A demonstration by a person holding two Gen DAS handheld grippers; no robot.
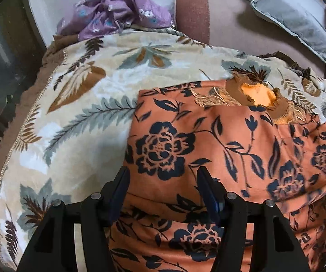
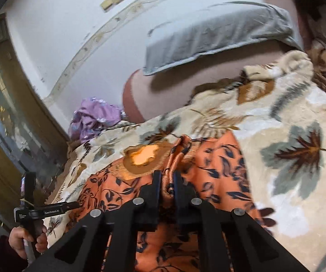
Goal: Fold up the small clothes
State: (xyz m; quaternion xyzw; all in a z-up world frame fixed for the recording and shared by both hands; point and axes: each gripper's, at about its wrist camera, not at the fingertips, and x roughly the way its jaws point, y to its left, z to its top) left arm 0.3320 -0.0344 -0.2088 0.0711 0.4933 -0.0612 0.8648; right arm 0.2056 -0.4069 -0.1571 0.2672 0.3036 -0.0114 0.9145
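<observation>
Right hand-held gripper [image 2: 167,181] pinching orange garment [image 2: 217,158]

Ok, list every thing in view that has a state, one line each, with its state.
left gripper: open, above the garment, holding nothing
right gripper: shut on a bunched fold of the garment
orange floral garment: spread on the blanket, one edge lifted
leaf-print blanket: laid out flat
purple floral cloth: crumpled, unfolded
grey pillow: lying flat
</observation>
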